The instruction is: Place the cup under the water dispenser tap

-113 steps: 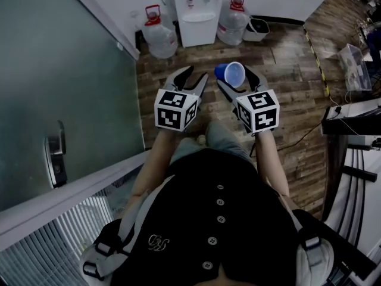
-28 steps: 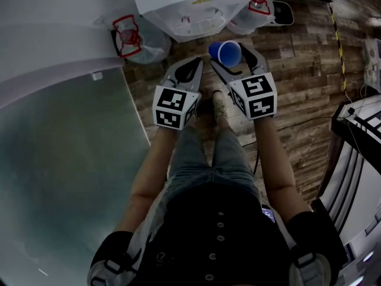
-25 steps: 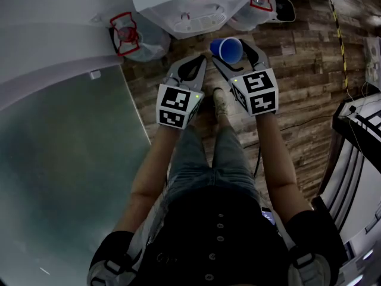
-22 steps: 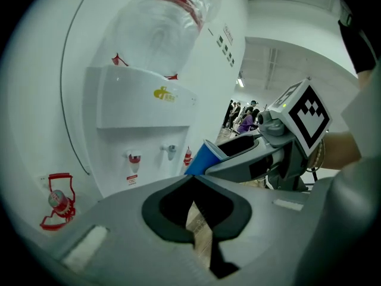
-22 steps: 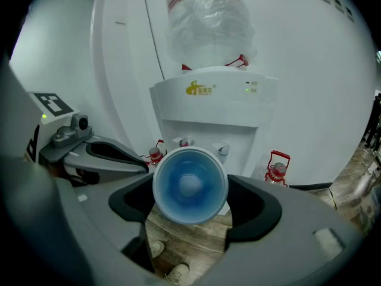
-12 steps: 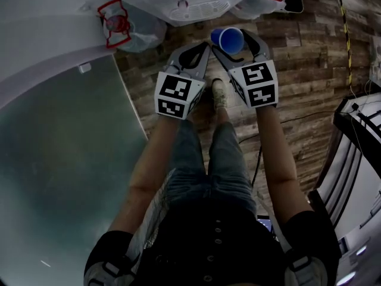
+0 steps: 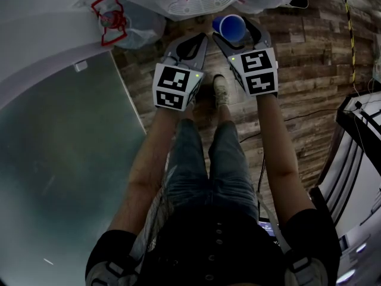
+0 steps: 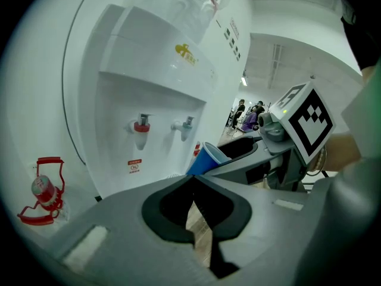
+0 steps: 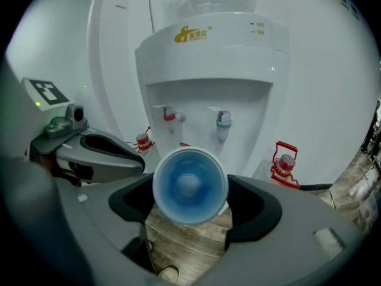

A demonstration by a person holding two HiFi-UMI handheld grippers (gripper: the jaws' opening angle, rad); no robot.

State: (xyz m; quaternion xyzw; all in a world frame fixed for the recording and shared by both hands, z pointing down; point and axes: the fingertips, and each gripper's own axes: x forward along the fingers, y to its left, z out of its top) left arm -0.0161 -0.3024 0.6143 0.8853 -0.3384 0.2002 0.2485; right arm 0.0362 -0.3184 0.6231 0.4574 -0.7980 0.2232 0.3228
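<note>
A blue cup (image 7: 228,25) lies sideways between the jaws of my right gripper (image 7: 237,33), its open mouth facing back at the camera (image 9: 190,185). The right gripper (image 9: 191,190) is shut on it. Straight ahead stands the white water dispenser (image 9: 208,58) with a red tap (image 9: 169,114) and a blue tap (image 9: 223,121) in its recess; the cup hangs in front of and below them. My left gripper (image 7: 201,39) is shut and holds nothing, close beside the cup's left. In the left gripper view its tips (image 8: 191,179) meet, with the cup (image 8: 205,159) just beyond.
Large water bottles with red handles (image 7: 110,19) (image 9: 284,162) stand on the wooden floor on both sides of the dispenser. A grey glass panel (image 7: 59,159) fills the left. The person's shoe (image 7: 221,91) is below the grippers. Cables and racks (image 7: 357,130) lie at the right.
Both grippers have sunk together, closer to the dispenser front, with the cup still in the right one. The dispenser has slid toward the top edge of the head view.
</note>
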